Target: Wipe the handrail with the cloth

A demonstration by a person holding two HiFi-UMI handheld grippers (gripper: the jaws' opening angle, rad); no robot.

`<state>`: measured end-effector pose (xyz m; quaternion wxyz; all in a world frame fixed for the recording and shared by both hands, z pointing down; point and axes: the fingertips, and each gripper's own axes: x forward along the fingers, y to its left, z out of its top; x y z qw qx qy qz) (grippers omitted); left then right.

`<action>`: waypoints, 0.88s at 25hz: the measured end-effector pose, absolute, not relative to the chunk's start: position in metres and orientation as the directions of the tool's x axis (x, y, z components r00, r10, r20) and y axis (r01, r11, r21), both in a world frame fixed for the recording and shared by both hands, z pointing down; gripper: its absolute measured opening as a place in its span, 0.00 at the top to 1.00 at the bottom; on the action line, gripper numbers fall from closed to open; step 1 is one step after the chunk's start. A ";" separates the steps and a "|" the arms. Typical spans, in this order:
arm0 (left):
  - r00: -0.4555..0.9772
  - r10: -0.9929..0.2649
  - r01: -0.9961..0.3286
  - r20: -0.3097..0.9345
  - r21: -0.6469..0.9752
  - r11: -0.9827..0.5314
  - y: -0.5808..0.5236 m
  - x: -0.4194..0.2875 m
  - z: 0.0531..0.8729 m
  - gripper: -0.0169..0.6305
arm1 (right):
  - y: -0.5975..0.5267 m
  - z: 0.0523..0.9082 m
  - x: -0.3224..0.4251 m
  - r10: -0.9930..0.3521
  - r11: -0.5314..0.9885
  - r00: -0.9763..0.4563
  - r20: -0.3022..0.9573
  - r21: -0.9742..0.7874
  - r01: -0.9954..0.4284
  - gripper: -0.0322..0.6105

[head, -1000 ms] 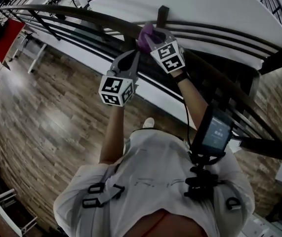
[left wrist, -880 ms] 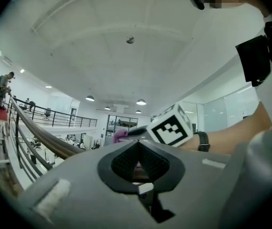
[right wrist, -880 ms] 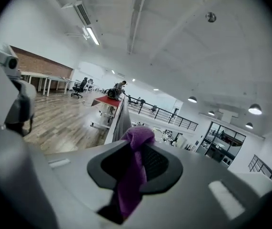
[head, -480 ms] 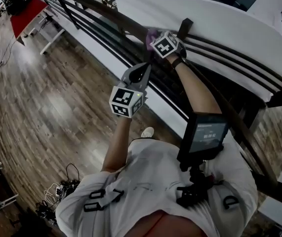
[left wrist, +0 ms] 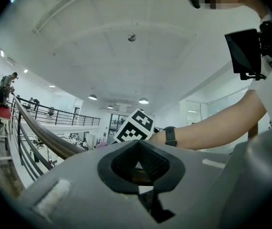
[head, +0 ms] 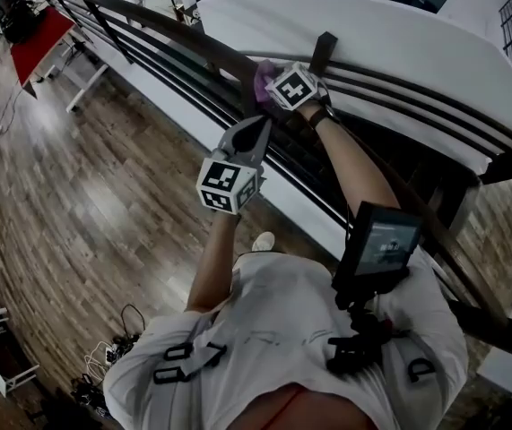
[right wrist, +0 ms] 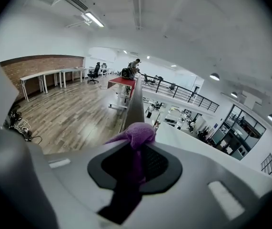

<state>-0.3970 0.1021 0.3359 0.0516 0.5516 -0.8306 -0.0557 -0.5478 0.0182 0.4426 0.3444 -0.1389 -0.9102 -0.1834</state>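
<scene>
The dark brown handrail [head: 175, 34] runs from the upper left down to the right, and shows as a long bar [right wrist: 135, 104] in the right gripper view. My right gripper [head: 278, 81] is on top of the rail, shut on a purple cloth [head: 264, 76] that bunches out between the jaws [right wrist: 136, 133] and rests on the rail. My left gripper [head: 257, 128] hangs lower, on the near side of the rail and apart from it. Its jaws are shut with nothing in them [left wrist: 138, 149]. In the left gripper view the rail [left wrist: 40, 132] curves off to the left.
Thin black bars [head: 184, 79] run under the handrail, and a dark post [head: 321, 52] stands by the right gripper. Beyond is a white curved ledge [head: 372, 25]. A red table [head: 36, 34] stands at the far left. A wooden floor with cables [head: 112, 365] lies below.
The right gripper has slid with the cloth further out along the rail, away from the body. The left gripper stays low beside the rail, still shut.
</scene>
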 end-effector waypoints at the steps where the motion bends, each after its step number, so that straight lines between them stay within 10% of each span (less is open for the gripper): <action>1: -0.376 -0.926 -0.914 0.028 0.152 0.376 0.098 -0.392 0.337 0.97 | 0.016 0.443 -0.544 0.129 0.891 -0.723 0.678 0.242 0.385 0.86; 22: -0.263 -0.965 -0.957 0.021 0.121 0.264 0.038 -0.296 0.336 0.97 | -0.016 0.442 -0.428 0.142 0.886 -0.731 0.667 0.243 0.394 0.86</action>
